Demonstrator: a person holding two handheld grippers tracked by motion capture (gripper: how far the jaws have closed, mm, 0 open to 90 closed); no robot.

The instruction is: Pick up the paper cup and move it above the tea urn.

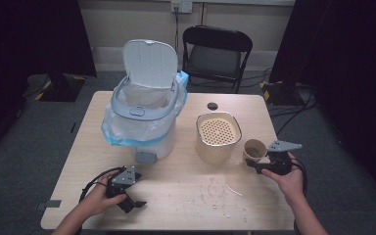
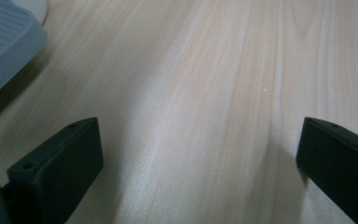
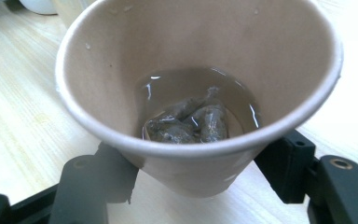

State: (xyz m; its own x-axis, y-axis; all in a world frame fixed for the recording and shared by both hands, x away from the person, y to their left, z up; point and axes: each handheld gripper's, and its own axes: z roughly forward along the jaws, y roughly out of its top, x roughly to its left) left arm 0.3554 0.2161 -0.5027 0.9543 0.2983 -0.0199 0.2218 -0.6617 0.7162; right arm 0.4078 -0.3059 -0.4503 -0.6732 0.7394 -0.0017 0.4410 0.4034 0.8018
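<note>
The right claw (image 1: 254,164) clamps the paper cup (image 1: 254,150) near the desk's (image 1: 186,188) right edge, just beside the strainer pot (image 1: 218,137), tea bags (image 3: 191,122) soaking inside, while the left claw (image 1: 133,203) gapes empty near the front-left corner.

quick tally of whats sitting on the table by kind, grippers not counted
pedal bin with liner bag: 1
beige strainer container: 1
paper cup with liquid and tea bags: 1
small dark round cap: 1
total: 4
</note>
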